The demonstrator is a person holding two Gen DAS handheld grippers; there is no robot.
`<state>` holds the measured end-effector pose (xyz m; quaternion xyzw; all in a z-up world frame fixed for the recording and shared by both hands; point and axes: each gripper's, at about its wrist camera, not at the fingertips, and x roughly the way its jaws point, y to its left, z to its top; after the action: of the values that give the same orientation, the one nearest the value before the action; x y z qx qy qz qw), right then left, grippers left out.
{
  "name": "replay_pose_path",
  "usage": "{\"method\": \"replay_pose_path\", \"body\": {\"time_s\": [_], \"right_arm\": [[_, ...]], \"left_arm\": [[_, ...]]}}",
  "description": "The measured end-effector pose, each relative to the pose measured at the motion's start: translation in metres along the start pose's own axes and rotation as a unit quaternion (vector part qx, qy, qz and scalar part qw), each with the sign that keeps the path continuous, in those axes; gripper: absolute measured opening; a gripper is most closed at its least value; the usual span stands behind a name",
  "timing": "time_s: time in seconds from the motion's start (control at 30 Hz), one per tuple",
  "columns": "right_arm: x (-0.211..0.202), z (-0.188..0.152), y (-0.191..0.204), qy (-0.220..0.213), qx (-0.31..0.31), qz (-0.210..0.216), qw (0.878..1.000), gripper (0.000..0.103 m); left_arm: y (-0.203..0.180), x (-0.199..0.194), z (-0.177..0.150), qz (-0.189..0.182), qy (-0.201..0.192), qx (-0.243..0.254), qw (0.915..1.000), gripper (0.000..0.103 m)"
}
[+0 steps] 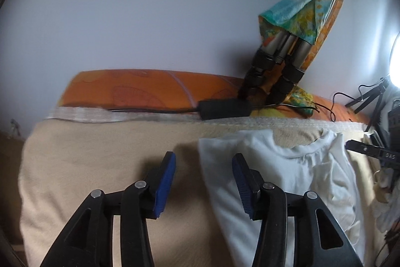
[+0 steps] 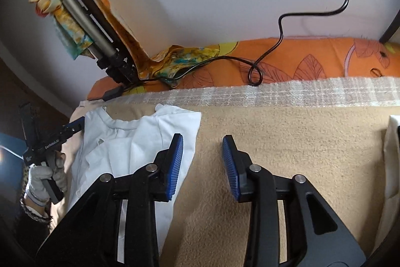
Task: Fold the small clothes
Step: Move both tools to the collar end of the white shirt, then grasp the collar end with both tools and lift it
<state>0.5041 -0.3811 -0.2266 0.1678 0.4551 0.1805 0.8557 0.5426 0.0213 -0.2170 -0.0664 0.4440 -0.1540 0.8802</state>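
Ribbed blue fingers point(image 1: 166, 179) apart, white shirt point(image 1: 287, 179) – rumpled

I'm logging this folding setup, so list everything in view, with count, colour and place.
garment: one, white, lying on the blanket.
blanket: one, beige, covering the work surface.
checked cloth strip: one, whitish, along the blanket's far edge.
bedding: one, orange with leaf print, against the wall.
tripod: one, grey and black, leaning on the wall, draped in patterned cloth.
adapter: one, black, with cable, on the bedding.
left tool: blue pads, open, above the garment's edge.
right tool: blue pads, open, nothing between.
gloved hand: one, grey glove.
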Motion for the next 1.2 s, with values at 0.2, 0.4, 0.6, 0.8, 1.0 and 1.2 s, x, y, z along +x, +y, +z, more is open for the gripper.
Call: {"method": "replay_pose_path", "body": {"time_s": [0.2,0.4,0.6,0.8,1.0,1.2], "right_arm": [[0.019,0.004,0.016,0.003,-0.02,0.002,1.0,0.035],[0.027,0.004,0.031,0.008,-0.049,-0.008,0.999,0.019],[0.011,0.004,0.026,-0.02,-0.028,0.008,0.999,0.005],[-0.018,0.007,0.032,-0.042,-0.024,0.021,0.999,0.004],[-0.058,0.003,0.052,-0.06,-0.038,0.034,0.997,0.004],[-0.101,-0.018,0.08,-0.072,-0.057,0.038,0.995,0.004]], "left_arm": [[-0.028,0.018,0.007,0.014,0.008,0.053,0.9985,0.045],[-0.038,0.021,0.01,0.006,0.002,0.066,0.9978,0.009],[-0.034,0.008,0.008,-0.009,-0.009,0.039,0.9992,0.005],[-0.038,-0.02,0.007,-0.022,-0.022,0.041,0.9987,0.005],[-0.049,-0.066,0.003,-0.028,-0.046,0.049,0.9974,0.005],[-0.065,-0.113,-0.009,-0.029,-0.064,0.062,0.9956,0.004]]}}
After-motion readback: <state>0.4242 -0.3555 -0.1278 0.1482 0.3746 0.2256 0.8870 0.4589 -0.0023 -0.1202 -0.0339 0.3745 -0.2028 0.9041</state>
